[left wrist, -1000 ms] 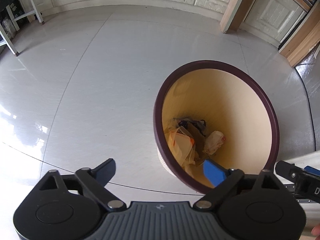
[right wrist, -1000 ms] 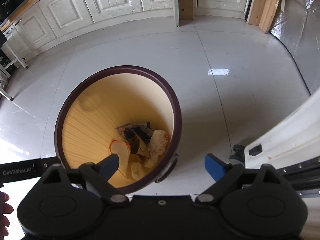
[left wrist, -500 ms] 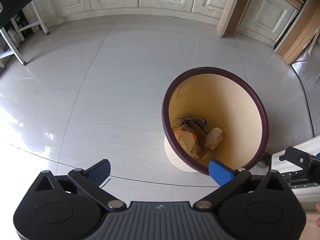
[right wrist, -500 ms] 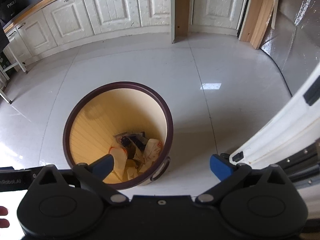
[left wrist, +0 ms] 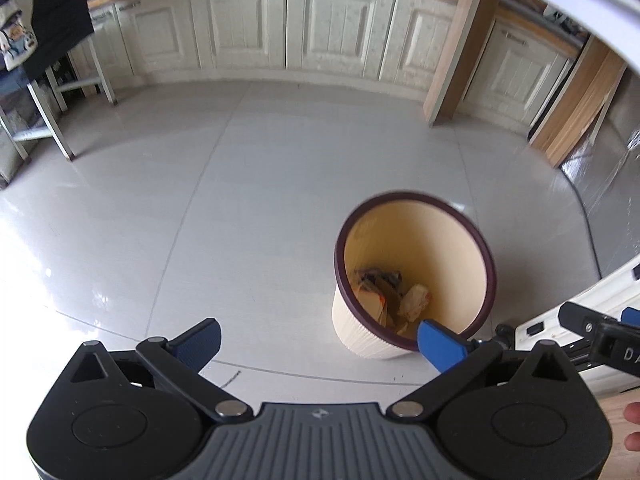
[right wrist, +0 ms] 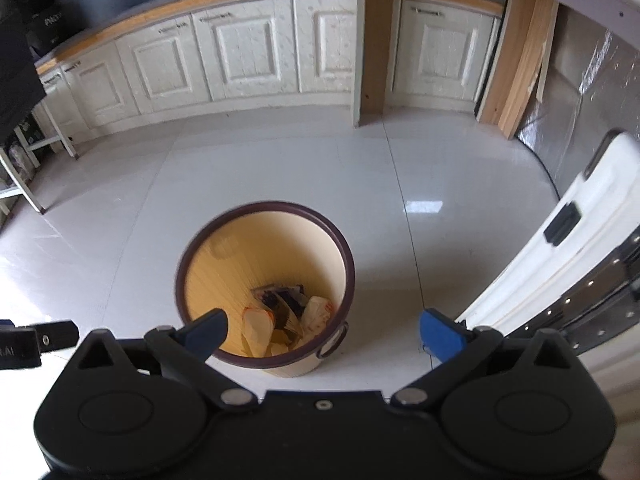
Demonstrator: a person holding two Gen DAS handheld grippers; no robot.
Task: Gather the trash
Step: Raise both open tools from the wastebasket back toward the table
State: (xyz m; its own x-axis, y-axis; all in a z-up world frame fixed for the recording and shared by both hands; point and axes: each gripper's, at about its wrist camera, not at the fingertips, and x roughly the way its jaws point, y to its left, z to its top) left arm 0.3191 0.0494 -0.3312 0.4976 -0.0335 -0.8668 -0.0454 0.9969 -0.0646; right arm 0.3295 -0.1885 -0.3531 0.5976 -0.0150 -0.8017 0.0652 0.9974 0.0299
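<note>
The left tongs (left wrist: 318, 338) are spread wide, blue pads far apart, and nothing lies between them or touches them. In the left wrist view they hang above the pale tiled floor (left wrist: 248, 216), with the left pad over bare tile and the right pad overlapping the near rim of the trash bin (left wrist: 476, 248) in the picture; whether it touches the rim cannot be told, and it looks to be well above it.

The trash bin stands upright on the floor, cream and ribbed outside, yellow inside, with a dark brown rim. At its bottom lies the trash (left wrist: 394, 294): crumpled paper and wrappers, pale and orange with a dark scrap among them, all inside the bin.

The right tongs (right wrist: 324, 330) are likewise spread to their full width and hold nothing. In the right wrist view their left pad sits over the bin's near rim and the right pad over bare floor (right wrist: 400, 168), with the bin (right wrist: 192, 256) and its trash (right wrist: 288, 312) seen between and beyond them. To the right of these tongs a curved white panel (right wrist: 576, 248) rises from the floor. Cream cabinets (right wrist: 248, 44) run along the far wall.
</note>
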